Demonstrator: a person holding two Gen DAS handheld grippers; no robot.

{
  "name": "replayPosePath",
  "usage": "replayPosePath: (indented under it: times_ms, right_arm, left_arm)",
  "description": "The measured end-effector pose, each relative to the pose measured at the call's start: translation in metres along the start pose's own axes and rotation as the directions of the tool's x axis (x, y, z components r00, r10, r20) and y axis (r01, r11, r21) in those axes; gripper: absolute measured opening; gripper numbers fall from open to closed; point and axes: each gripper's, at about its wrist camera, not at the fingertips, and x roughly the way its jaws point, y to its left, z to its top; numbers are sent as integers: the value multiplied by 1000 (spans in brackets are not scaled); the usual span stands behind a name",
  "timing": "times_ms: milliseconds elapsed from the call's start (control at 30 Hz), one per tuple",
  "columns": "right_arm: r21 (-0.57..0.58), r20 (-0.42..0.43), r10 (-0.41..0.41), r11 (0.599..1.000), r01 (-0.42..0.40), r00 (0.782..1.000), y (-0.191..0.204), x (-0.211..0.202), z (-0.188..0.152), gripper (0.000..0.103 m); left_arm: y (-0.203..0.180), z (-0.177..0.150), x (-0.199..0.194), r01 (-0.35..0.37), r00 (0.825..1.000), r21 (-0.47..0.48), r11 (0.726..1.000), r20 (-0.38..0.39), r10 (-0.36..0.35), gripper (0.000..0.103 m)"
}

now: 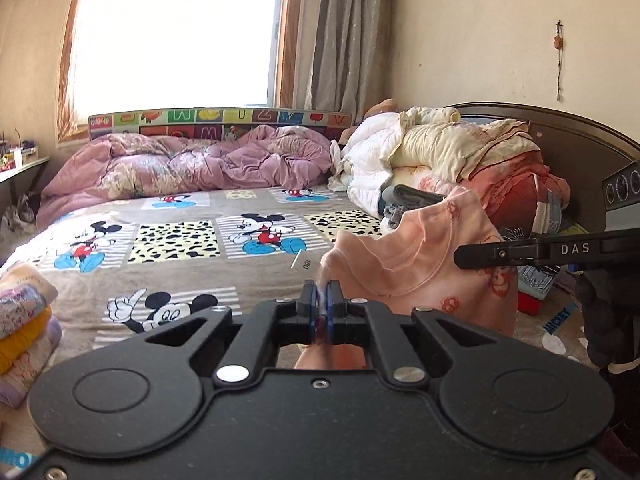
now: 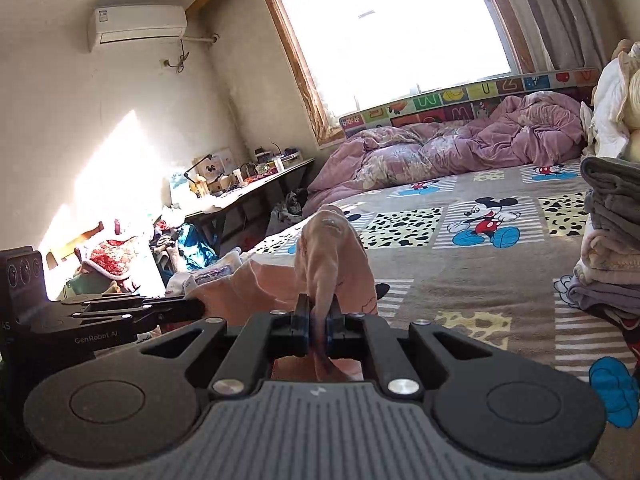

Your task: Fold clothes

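A bed [image 1: 192, 276] with a cartoon-mouse blanket fills both views. A crumpled purple quilt [image 1: 192, 164] lies along its far edge under the window [image 1: 176, 32], against a strip of alphabet mat [image 1: 216, 120]. In the left wrist view a heap of bedding [image 1: 452, 152] rises on the right by a dark headboard [image 1: 576, 148], and a stack of folded clothes [image 1: 24, 320] sits at the bed's left edge. In the right wrist view a second folded stack [image 2: 612, 240] stands on the right, a cluttered desk [image 2: 248, 188] runs along the left wall, and an air conditioner [image 2: 136, 26] hangs above it.

The left gripper [image 1: 321, 292] has its fingers pressed together on a corner of a pink shirt [image 1: 424, 272]. The right gripper [image 2: 318, 312] likewise pinches a bunched fold of the shirt [image 2: 332, 256] between fingers that are all but closed. Each gripper shows in the other's view: the right gripper [image 1: 520, 254] comes in from the right edge, crossing in front of the shirt, and the left gripper [image 2: 132, 312] comes in from the left.

The shirt hangs above the bed's near part, held up between the two grippers. It seems to stretch sideways from one to the other, neckline up, though bunching hides its full outline.
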Motion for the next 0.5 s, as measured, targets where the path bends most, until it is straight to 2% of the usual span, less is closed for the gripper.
replayPosePath:
  times_ms: [133, 267, 367, 500]
  right_arm:
    - [4, -14, 27, 1000, -27, 1000, 15, -23, 5, 9]
    - [-40, -50, 42, 998, -44, 998, 24, -24, 4, 9]
    - [-45, -67, 30, 998, -33, 997, 16, -4, 4, 9]
    - [-40, -55, -21, 999, 19, 998, -8, 36, 13, 8]
  left_arm:
    - [0, 15, -29, 37, 999, 36, 999, 26, -38, 2]
    - [7, 16, -32, 54, 999, 45, 997, 5, -54, 2]
    - [17, 11, -9, 28, 998, 68, 997, -51, -24, 2]
    - [39, 18, 45, -16, 994, 92, 996, -110, 27, 2]
